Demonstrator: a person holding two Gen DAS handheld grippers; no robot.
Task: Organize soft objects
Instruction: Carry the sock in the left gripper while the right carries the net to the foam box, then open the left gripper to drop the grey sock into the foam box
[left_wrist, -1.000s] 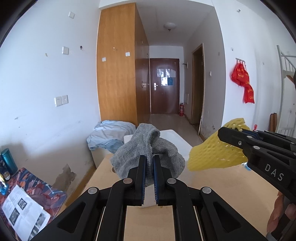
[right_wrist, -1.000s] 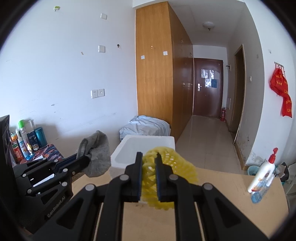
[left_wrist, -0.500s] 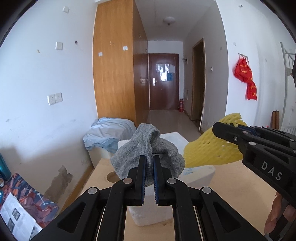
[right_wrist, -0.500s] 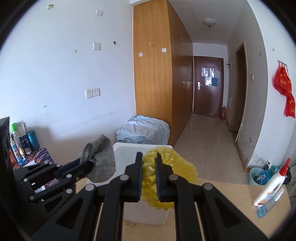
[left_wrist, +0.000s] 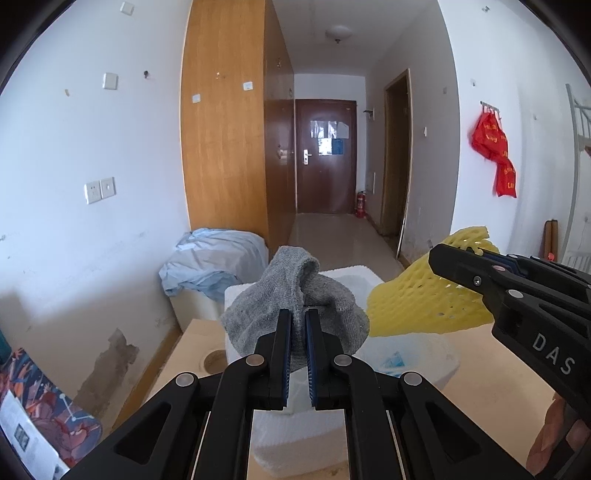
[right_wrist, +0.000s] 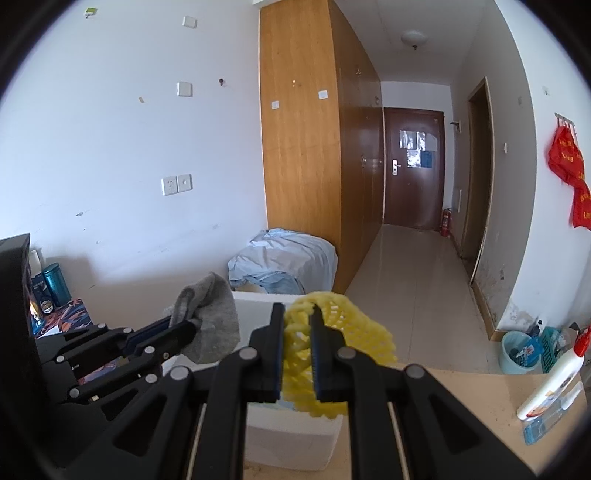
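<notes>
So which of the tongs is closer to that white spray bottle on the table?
The right. The right tongs, shut on the yellow foam net, have the spray bottle just off to their right. The left tongs, holding the grey sock, are on the far side.

Box mouth: white foam box (left_wrist: 439, 360) open-topped, partly screened by grey sock (left_wrist: 295, 306) and yellow foam net (left_wrist: 413, 306).
Table right: bare wood (right_wrist: 461, 402) up to the white bottle (right_wrist: 554, 380).

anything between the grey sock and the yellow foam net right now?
No object between them. In the left wrist view the grey sock and yellow foam net hang side by side, only the white foam box showing below the gap.
</notes>
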